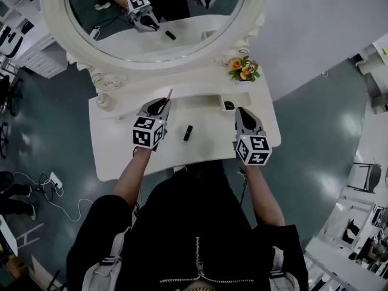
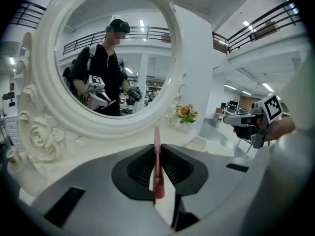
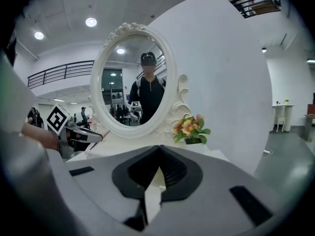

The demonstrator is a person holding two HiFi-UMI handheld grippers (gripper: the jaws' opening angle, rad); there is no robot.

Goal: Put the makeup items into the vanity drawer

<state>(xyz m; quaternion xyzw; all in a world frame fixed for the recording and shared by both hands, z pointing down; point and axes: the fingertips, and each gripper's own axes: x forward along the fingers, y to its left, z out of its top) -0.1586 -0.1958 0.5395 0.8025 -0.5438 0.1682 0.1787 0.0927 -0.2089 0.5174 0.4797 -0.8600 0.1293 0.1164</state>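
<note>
- Left hand-held gripper (image 1: pixel 162 103): the jaws are nearly closed and clamped on a thin pink cosmetic pencil (image 2: pixel 157 137). The pencil runs along the line of the jaws. Its tip stands out past the fingertips and its rear end lies back in the jaw throat.
- Right hand-held gripper (image 1: pixel 242 113): the jaws meet at the tips with nothing between them. It hangs over the right part of the white bench (image 1: pixel 121 156).
- The pencil is carried clear of the bench top, over the back-left part, in front of the oval white-framed mirror (image 1: pixel 60 38).
- 1 short black lipstick tube (image 1: pixel 188 133) lies flat near the middle of the bench, between the 2 grippers and touching neither.
- 1 small dark round item (image 1: pixel 228 105) sits toward the back-right, near the potted orange flowers (image 1: pixel 244 69). Its kind cannot be told.
- Vanity drawer: no view shows an open drawer.
- Handling of the pencil (judgement): it is light, stiff, narrow and round, so it is apt to roll or pivot in the pads. The hold appears to sit toward its rear. A mid-length hold would resist swinging better. The tip is probably fragile and should be kept off hard edges.
- Handling of the lipstick tube (judgement): it is light, rigid, smooth-walled and likely slippery. It should be taken across its short width at mid-length, with the jaws square on either side. If nudged, it may roll along the bench.
</note>
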